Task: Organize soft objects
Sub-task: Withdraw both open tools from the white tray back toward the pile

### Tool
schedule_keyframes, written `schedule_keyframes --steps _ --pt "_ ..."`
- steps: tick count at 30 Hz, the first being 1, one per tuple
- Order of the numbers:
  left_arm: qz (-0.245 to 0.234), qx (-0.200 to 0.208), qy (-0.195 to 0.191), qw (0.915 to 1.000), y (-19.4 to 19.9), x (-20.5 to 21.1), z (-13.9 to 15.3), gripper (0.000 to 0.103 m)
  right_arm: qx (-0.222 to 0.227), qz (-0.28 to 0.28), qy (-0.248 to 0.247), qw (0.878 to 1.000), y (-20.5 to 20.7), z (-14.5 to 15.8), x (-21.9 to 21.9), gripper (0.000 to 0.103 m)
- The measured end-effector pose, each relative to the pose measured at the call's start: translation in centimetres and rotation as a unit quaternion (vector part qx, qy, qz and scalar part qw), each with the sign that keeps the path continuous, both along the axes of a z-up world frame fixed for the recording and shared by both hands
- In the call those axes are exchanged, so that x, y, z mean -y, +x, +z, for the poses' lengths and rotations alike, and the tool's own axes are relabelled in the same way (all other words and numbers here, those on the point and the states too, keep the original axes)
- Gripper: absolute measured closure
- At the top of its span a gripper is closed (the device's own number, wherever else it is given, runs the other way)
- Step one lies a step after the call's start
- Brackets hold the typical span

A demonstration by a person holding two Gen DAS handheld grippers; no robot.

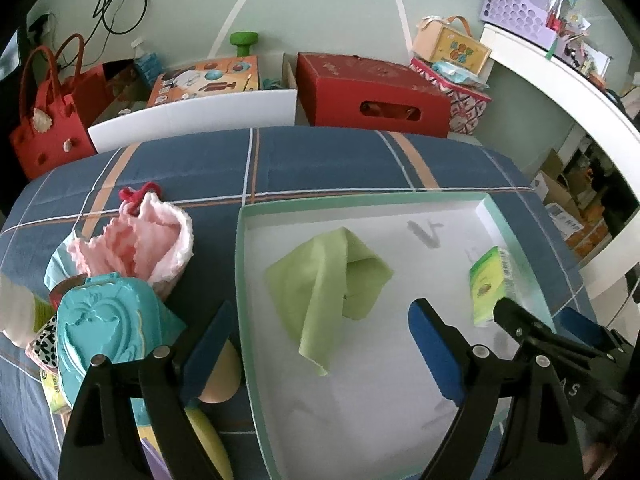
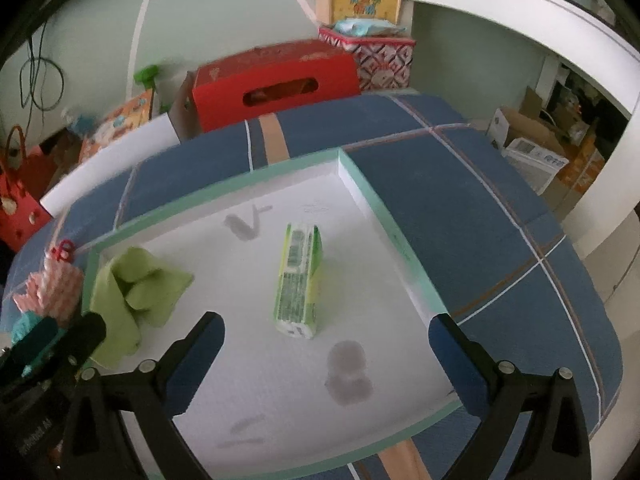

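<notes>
A crumpled green cloth [image 1: 328, 288] [image 2: 136, 292] lies in a shallow white tray with a mint rim [image 1: 239, 280] [image 2: 216, 189]. My left gripper [image 1: 320, 346] hangs open just above it, with neither blue pad touching the cloth. A green tissue pack [image 1: 490, 284] [image 2: 300, 280] rests on its side in the tray's right half. My right gripper [image 2: 330, 352] stands wide open over the tray just behind the pack, with nothing between its fingers. Each gripper shows at the edge of the other's view: the right gripper [image 1: 540, 320] and the left gripper [image 2: 76, 336].
The tray sits on a blue plaid bedspread [image 1: 320, 160]. Left of it lie a pink knitted cloth [image 1: 140, 240], a teal plastic toy [image 1: 100, 320] and other small items. Behind the bed stand a red box [image 1: 372, 92], a white board [image 1: 192, 114] and a red bag [image 1: 48, 128].
</notes>
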State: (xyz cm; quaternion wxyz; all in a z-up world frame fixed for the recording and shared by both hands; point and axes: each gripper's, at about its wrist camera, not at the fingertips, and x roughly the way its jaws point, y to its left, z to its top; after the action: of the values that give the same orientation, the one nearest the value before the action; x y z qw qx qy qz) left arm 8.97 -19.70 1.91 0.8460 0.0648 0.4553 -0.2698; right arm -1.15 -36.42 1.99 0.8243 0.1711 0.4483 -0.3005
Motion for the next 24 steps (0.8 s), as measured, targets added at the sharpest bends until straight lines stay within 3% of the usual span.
schedule_keyframes --steps 4,9,14,19,24 --pt "-0.007 0.011 -0.009 0.9999 -0.8 0.0 1.0 0.013 0.017 0.000 -0.034 0.999 -0.2 1.3 -0.7 0.000" --pt "-0.010 0.020 -0.021 0.9995 -1.8 -0.7 2.9 0.013 0.045 0.005 -0.019 0.999 -0.4 1.9 -1.1 0.000" --pt "0.003 0.037 -0.033 0.9988 -2.7 -2.8 5.0 0.013 0.061 0.003 -0.036 0.998 -0.8 2.6 -2.1 0.000" --pt "0.035 0.055 -0.035 0.9973 -3.0 -6.7 6.6 0.013 0.110 0.023 0.008 0.994 -1.4 3.1 -3.0 0.000" --pt "0.107 0.055 -0.021 0.9925 -2.4 -12.4 6.3 0.013 0.090 0.018 -0.046 0.995 -0.9 3.3 -5.4 0.000"
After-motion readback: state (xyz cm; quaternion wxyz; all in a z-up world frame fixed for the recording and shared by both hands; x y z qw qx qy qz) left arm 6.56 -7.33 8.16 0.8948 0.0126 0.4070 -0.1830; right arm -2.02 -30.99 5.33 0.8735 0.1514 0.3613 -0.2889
